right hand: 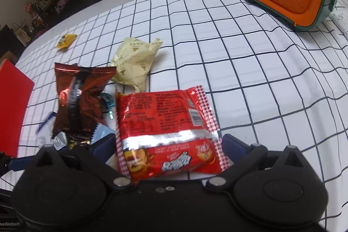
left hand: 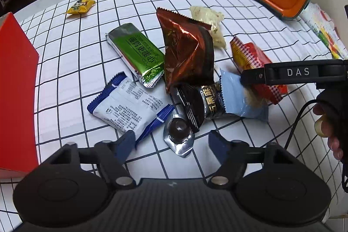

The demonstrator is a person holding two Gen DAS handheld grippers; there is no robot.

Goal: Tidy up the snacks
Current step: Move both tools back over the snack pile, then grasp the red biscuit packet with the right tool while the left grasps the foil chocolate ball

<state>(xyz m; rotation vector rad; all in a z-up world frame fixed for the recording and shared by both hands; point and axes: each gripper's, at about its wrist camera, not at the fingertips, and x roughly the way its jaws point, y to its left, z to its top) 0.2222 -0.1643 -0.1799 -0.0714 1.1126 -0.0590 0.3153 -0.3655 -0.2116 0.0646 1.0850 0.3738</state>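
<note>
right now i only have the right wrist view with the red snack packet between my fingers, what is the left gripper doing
Observer: The left gripper is open and holds nothing. A dark round chocolate in a silver foil blister lies between its fingertips on the cloth.
Operator: anything hidden behind the crinkled brown foil bag
Observer: Yes. A green foil bar lies flat beside that bag, on the side away from you.
Operator: and the blue edge i see low left
Observer: That is one end of a white packet with blue ends. It lies flat with its small print facing up, close to the left gripper's own left finger.
</note>
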